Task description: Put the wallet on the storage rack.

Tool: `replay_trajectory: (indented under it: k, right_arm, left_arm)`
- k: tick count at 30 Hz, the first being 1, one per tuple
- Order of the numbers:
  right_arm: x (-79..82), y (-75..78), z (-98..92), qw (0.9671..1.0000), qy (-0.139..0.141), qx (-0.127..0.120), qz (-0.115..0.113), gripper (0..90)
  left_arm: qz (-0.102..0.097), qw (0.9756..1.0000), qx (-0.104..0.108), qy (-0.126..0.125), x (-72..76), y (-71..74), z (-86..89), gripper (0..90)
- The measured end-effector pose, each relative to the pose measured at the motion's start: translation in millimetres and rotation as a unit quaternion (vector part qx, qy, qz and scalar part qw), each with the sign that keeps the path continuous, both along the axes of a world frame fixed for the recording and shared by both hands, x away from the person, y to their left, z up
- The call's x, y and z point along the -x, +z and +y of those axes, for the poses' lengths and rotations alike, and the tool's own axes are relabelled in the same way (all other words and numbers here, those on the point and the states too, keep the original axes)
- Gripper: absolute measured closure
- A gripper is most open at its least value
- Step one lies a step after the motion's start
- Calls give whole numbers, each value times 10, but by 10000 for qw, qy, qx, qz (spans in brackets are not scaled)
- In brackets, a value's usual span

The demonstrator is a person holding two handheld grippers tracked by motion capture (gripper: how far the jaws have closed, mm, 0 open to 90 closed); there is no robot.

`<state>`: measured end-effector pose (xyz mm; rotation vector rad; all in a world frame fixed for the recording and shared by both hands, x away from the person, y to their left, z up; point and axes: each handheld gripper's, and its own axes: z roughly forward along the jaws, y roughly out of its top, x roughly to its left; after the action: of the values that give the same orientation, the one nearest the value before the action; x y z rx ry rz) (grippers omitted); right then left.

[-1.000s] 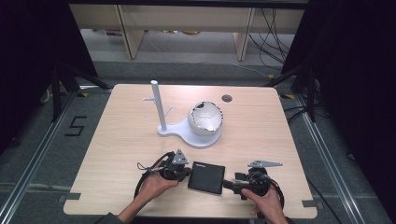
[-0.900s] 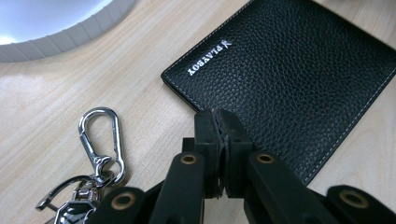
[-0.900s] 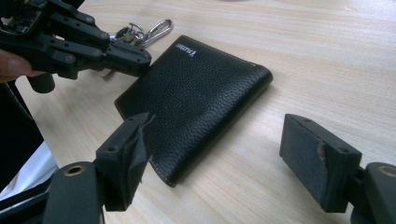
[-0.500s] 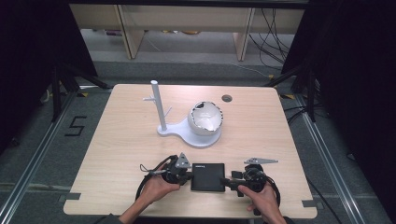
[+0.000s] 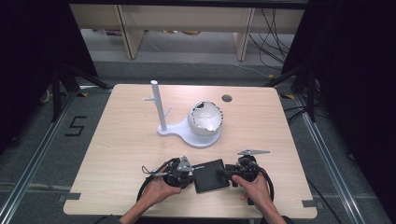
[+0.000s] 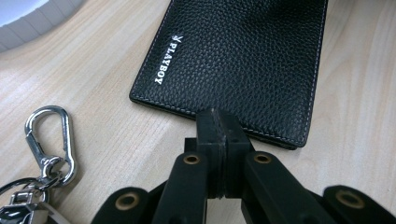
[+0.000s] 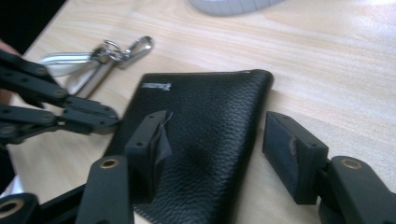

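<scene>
In the left gripper view, the keys [image 6: 28,205] at lower left are cut off by the frame's edge.

Light wooden table [image 5: 116,140] with rounded corners and a small dark round hole [image 5: 227,98] near the far edge. Directly on it: white flat-based stand with upright post [image 5: 161,126], black grained leather wallet [image 5: 211,175], silver carabiner key ring [image 6: 49,140] just beside the wallet.
</scene>
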<state>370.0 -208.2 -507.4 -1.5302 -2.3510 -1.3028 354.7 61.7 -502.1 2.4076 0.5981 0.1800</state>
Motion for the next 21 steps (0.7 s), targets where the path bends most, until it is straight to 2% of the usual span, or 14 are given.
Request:
replay_trajectory:
  k: [3,8,10,11,12,13,14,15,17,20,21]
  right_arm:
    - [-19,-9,10,10000,14,19,44,453]
    - [-44,-46,-7,9993,-176,-208,267,505]
    - [-36,-51,-1,9992,-185,-218,269,512]
    - [-33,-59,4,9989,-243,-255,323,516]
    - [-29,-66,3,9987,-263,-294,316,529]
    - [-29,-66,3,9987,-263,-294,316,529]
    - [-17,-72,-22,9979,-281,-444,388,583]
    - [-16,-75,-13,9971,-419,-460,446,600]
    - [-14,-64,-40,9959,-418,-640,484,626]
    - [-3,-52,-71,9951,-418,-779,438,664]
    - [-3,-48,-66,9951,-482,-738,455,665]
  left_arm:
    - [-18,10000,-25,-7,4,2,0,889]
    - [-7,10000,1,-38,9,0,-11,891]
    - [-4,10000,-39,-61,19,6,-18,891]
    - [-25,10000,-21,-55,22,2,-22,891]
    - [-6,9998,153,96,37,-15,-42,891]
    - [-6,9998,153,96,37,-15,-42,891]
    - [-7,9999,148,80,35,-14,-42,891]
    - [-7,9999,148,80,35,-14,-42,891]
    - [-27,9999,101,62,40,-9,-44,891]
    - [-33,9999,84,47,38,-8,-42,891]
    - [-38,9999,92,58,41,-8,-44,890]
